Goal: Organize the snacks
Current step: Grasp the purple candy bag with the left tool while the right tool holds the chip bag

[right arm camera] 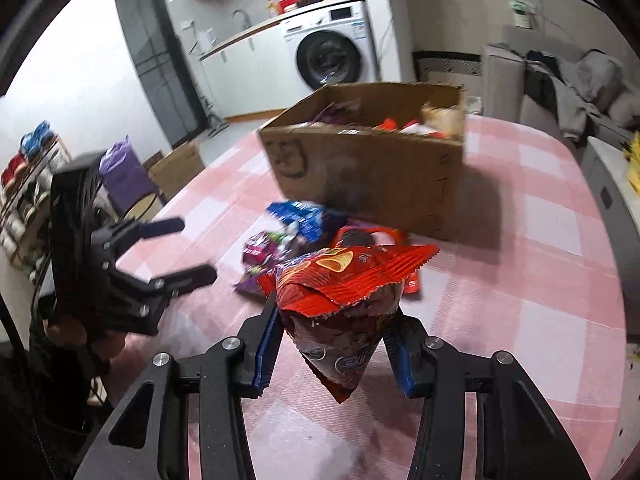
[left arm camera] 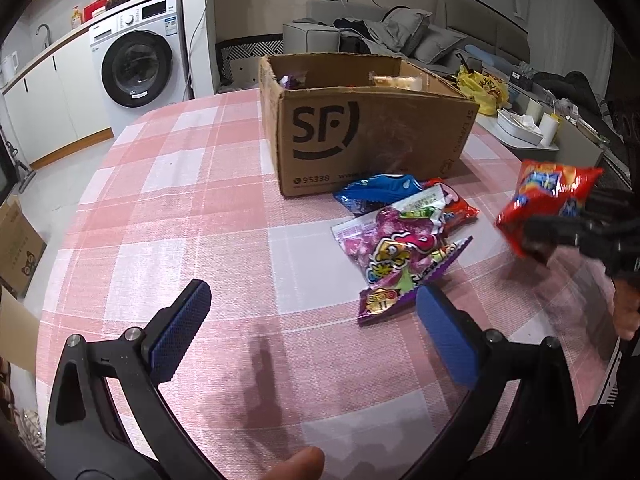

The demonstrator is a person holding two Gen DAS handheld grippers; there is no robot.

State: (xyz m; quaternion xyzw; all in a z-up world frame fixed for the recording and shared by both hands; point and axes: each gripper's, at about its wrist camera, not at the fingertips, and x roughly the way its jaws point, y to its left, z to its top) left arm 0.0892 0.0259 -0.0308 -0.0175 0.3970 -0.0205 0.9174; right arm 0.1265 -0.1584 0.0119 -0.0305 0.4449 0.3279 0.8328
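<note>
My right gripper point(right arm camera: 334, 320) is shut on a red chip bag point(right arm camera: 344, 300), lifted off the pink checked tablecloth point(right arm camera: 520, 280). The left wrist view shows that same red chip bag point(left arm camera: 548, 200) in the air at the right, held by the right gripper point(left arm camera: 536, 236). My left gripper point(left arm camera: 312, 320) stands open above the cloth, nothing between its blue pads, just left of the snack pile. The pile holds a purple candy bag point(left arm camera: 394, 256), a blue packet point(left arm camera: 376, 194) and a red packet point(left arm camera: 460, 206). The open cardboard box point(left arm camera: 360, 120) behind the pile has several snacks inside.
A washing machine point(left arm camera: 136, 64) and white cabinets stand at the far left. A grey sofa point(left arm camera: 400, 28) with clothes lies behind the table. A yellow bag point(left arm camera: 484, 88) and white containers sit on a side table at the right. A purple chair point(right arm camera: 124, 172) stands by the table's left edge.
</note>
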